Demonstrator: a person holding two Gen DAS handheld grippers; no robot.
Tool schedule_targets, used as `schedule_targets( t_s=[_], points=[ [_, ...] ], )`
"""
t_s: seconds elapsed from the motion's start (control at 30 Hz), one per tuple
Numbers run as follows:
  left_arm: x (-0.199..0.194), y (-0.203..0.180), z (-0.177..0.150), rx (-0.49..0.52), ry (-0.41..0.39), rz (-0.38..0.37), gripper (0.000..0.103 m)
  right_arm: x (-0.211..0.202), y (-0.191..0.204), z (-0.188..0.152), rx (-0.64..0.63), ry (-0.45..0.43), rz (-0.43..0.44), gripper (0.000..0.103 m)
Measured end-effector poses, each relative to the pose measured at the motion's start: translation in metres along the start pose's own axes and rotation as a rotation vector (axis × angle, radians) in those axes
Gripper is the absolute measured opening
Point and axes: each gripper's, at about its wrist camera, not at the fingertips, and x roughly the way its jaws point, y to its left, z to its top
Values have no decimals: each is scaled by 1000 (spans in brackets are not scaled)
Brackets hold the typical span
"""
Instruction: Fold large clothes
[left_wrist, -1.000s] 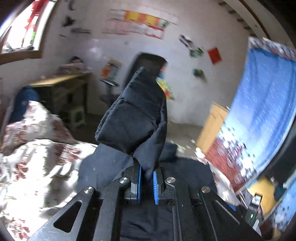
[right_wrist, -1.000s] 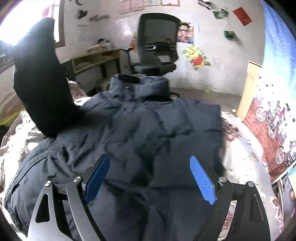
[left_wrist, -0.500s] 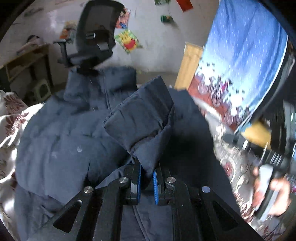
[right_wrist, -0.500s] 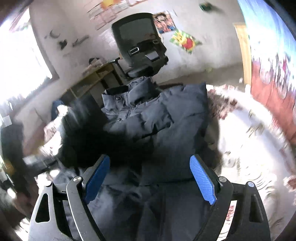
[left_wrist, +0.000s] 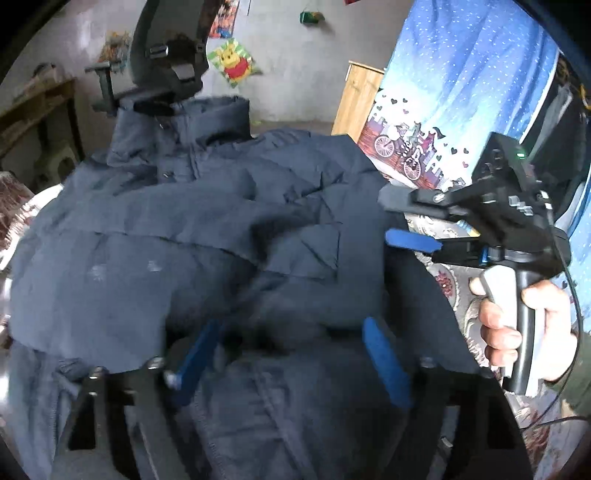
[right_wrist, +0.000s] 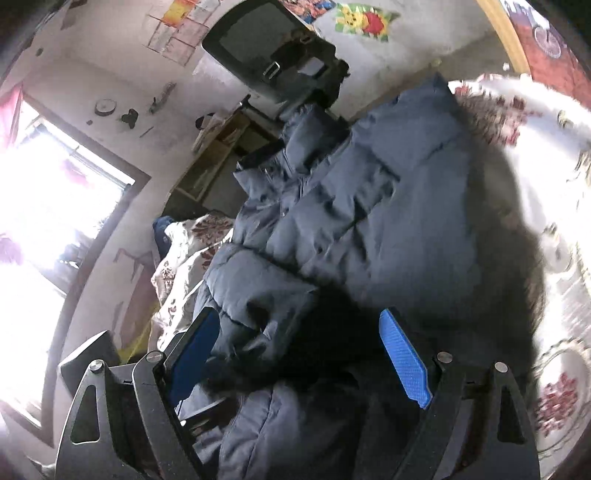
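— Surface and room?
— Bed with a floral sheet (right_wrist: 561, 402); office chair (left_wrist: 166, 55) behind, blue curtain (left_wrist: 472, 74), bright window (right_wrist: 55, 192).
— And the garment?
— Navy puffer jacket (left_wrist: 155, 266) spread flat across the bed, collar toward the chair, one sleeve (right_wrist: 255, 291) folded across the front.
— Claws?
— Left claw (left_wrist: 291, 358) wide open above the jacket, holding nothing. Right claw (right_wrist: 303, 362) likewise spread, empty, gripped by a hand (left_wrist: 524, 325).
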Motion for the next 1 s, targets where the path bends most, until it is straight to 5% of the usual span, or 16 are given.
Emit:
schedule_targets(
  t_s=[0.23, 0.33, 0.4, 0.47, 0.53, 0.8, 1.0],
  points=[
    [-26, 34, -3, -60, -44, 107, 84, 24, -5, -12, 7, 44, -119, 82],
    [-31, 64, 2, -137, -56, 186, 84, 36, -1, -17, -19, 77, -151, 62],
    [-33, 84, 4, -185, -54, 230, 84, 41, 3, -20, -33, 90, -169, 45],
    [-36, 98, 5, -217, -60, 253, 84, 42, 8, -21, -62, 86, -225, 16],
    [-39, 115, 6, -238, -67, 271, 84, 32, 10, -25, -85, 73, -202, 4],
    [-25, 138, 14, -222, -57, 271, 84, -20, 52, 11, -251, -79, -252, 3],
    [13, 123, 31, -201, 31, 229, 84, -23, 41, 41, -275, -67, -283, 3]
  ],
)
